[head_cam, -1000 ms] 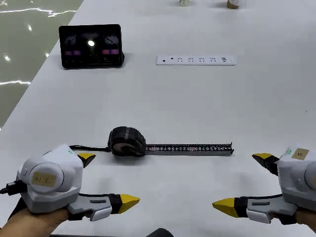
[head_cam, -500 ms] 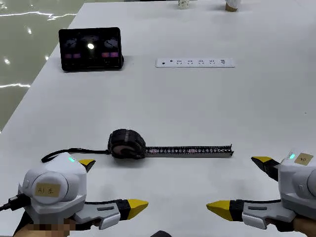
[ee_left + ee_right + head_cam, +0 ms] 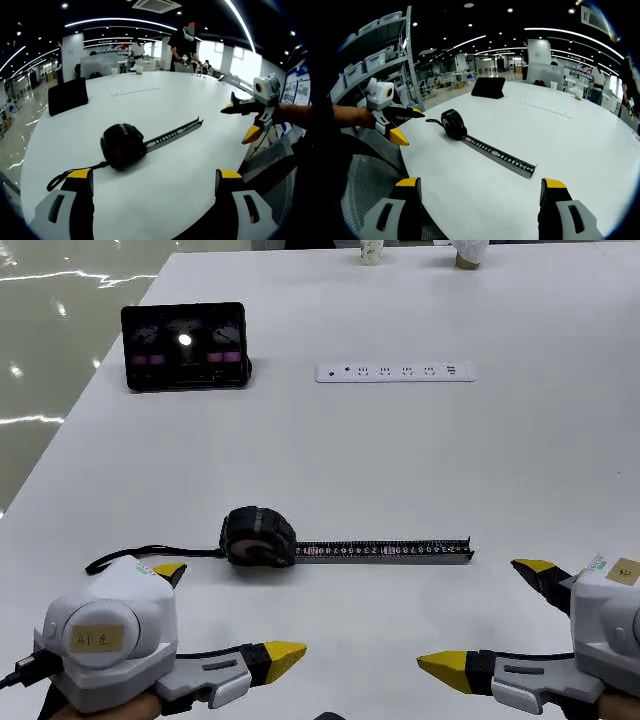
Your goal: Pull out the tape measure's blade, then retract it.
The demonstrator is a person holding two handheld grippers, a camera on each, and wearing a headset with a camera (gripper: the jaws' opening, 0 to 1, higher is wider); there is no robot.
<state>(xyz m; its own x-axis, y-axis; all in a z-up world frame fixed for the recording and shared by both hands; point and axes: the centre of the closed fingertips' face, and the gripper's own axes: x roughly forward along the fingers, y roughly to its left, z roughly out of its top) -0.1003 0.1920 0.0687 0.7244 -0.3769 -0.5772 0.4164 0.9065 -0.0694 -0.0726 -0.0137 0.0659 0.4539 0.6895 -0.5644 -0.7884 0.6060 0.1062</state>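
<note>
Head view, nearest: I see the left gripper (image 3: 230,609) low at my left over the white table (image 3: 420,470); its yellow-tipped jaws are spread wide, with nothing between them.
Right gripper: the right gripper (image 3: 478,614) mirrors it at my right, its jaws equally wide apart and empty.
Tape measure: the black case (image 3: 257,536) lies on the table beyond both grippers, nearer the left one and touching neither.
Blade: the blade (image 3: 385,550) runs out of the case toward my right and lies flat on the table; its end stops short of the right gripper's far jaw.
Strap: a black strap (image 3: 130,556) trails left from the case and loops close to the left gripper's far jaw tip.
Left gripper view: the case sits ahead between my jaws, closer to the left one.
Farther back: a white power strip (image 3: 395,371) lies beyond the blade, and a dark tablet (image 3: 185,345) stands to its left.
Far edge: two small cups (image 3: 372,250); I cannot make out any detail on them.
</note>
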